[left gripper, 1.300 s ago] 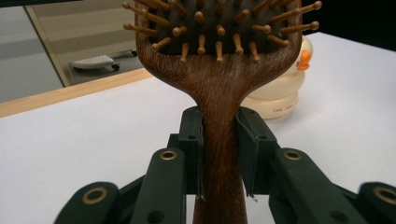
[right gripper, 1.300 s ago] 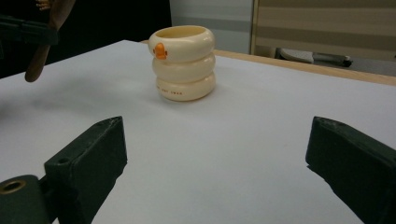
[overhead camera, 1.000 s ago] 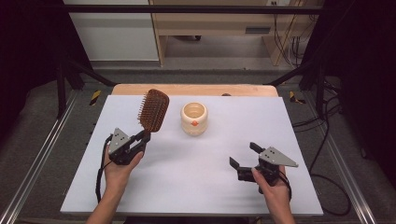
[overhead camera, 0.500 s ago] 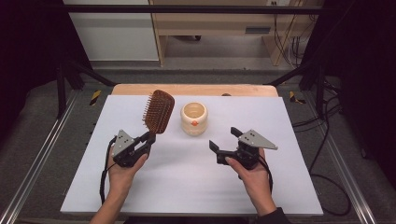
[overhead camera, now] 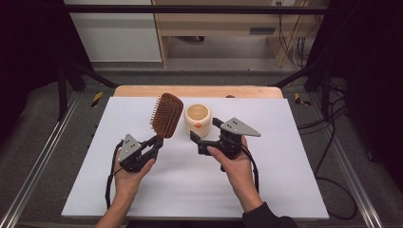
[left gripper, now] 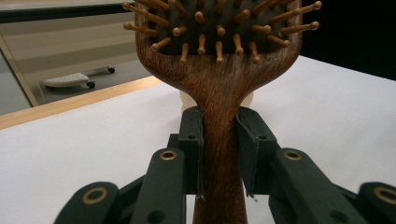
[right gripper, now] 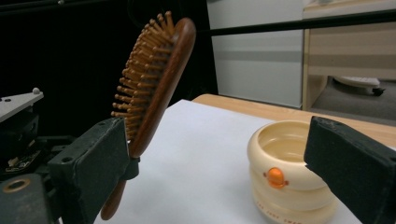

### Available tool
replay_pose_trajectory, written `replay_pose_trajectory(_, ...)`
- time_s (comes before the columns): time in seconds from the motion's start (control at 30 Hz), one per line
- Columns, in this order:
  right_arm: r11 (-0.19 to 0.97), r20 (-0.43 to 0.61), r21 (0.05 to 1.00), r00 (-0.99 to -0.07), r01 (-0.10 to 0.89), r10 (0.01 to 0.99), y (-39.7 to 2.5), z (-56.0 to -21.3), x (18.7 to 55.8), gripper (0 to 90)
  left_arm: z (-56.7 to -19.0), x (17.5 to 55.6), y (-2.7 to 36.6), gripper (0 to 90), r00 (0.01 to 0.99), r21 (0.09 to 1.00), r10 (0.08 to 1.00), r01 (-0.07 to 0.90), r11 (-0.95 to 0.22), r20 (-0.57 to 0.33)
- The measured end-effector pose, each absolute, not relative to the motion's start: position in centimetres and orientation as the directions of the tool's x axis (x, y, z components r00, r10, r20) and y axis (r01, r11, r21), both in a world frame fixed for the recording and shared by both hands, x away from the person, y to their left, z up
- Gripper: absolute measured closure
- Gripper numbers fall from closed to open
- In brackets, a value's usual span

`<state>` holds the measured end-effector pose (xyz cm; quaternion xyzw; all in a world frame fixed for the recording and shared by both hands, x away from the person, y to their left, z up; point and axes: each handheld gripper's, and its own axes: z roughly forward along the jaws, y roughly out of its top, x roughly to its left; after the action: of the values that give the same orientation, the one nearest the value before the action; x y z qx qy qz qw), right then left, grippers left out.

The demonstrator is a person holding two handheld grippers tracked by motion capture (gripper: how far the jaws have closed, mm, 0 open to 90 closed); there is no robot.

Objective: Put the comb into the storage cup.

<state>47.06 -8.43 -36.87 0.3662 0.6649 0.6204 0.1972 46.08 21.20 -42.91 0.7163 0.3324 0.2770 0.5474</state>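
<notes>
Wooden paddle hairbrush [overhead camera: 167, 115], peg bristles, clamped upright in left claw [overhead camera: 157, 141]; right claw [overhead camera: 204, 129] spread wide beside ribbed cream cup [overhead camera: 198, 119]

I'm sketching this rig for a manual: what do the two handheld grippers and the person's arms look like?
Both the left gripper and the right gripper are black, with two flat-padded jaws on linkages with brass-coloured pivots, each topped by a grey three-cornered plate and trailing a black cable. The right arm wears a dark sleeve.
</notes>
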Motion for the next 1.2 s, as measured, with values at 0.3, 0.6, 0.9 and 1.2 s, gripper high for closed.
replay_pose_trajectory(0.3, -0.042, 0.222, 0.96, -0.658, 0.277, 0.719, -8.0, -37.9, 47.1, 5.8, -42.9, 45.6, 20.2, 72.6, 0.645, 0.968, 0.763, 0.161, -0.192, 0.045)
replay_pose_trajectory(0.6, -0.051, 0.235, 0.958, -0.667, 0.283, 0.707, -7.8, -37.9, 46.9, 5.6, -43.2, 45.3, 19.3, 72.6, 0.663, 0.967, 0.747, 0.151, -0.206, 0.056)
replay_pose_trajectory(0.9, -0.056, 0.248, 0.955, -0.679, 0.291, 0.691, -7.4, -38.0, 46.7, 5.2, -43.2, 45.1, 18.9, 72.6, 0.667, 0.967, 0.742, 0.144, -0.211, 0.063)
replay_pose_trajectory(1.2, -0.063, 0.253, 0.955, -0.689, 0.289, 0.679, -7.2, -37.9, 46.5, 4.9, -43.2, 44.8, 18.4, 72.6, 0.678, 0.967, 0.732, 0.138, -0.216, 0.067)
